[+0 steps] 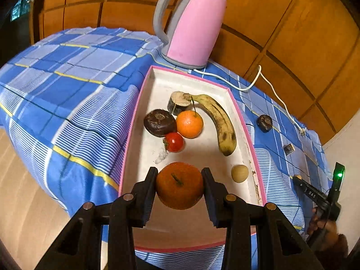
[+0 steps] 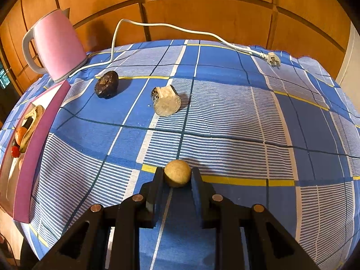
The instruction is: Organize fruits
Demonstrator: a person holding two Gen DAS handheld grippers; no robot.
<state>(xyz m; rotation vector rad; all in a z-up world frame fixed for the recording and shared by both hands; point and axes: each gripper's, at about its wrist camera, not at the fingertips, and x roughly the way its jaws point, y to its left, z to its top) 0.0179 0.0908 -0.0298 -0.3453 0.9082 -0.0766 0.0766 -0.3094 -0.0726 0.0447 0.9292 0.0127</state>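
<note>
Wood-panel wall (image 2: pixel 202 9) behind, table under a blue checked cloth (image 2: pixel 225 112) with white stripes and thin yellow lines. Pink kettle (image 1: pixel 193 27) at the back, its white cord (image 2: pixel 171 25) trailing across the cloth to a loose plug (image 2: pixel 273 59).

White tray (image 1: pixel 234 168) with pink rim lies lengthwise away from the left camera, near the kettle. Inside: banana (image 1: pixel 219 121), long axis running front to back, stem end toward the kettle; small orange (image 1: pixel 189 124); tomato (image 1: pixel 174 142); dark fruit (image 1: pixel 159 122); cut stub (image 1: pixel 177 102); tan ball (image 1: pixel 239 173) by the right wall.

Left gripper (image 1: pixel 179 185) clamped on a big orange (image 1: pixel 179 185), stem facing the camera, held over the tray's near end.

Right gripper (image 2: pixel 177 174) closed on a second tan ball (image 2: pixel 177 173), low at the cloth. Well apart on the cloth beyond: dark lump (image 2: pixel 106 87) and a cut stump (image 2: pixel 166 103), cut face toward the camera.
</note>
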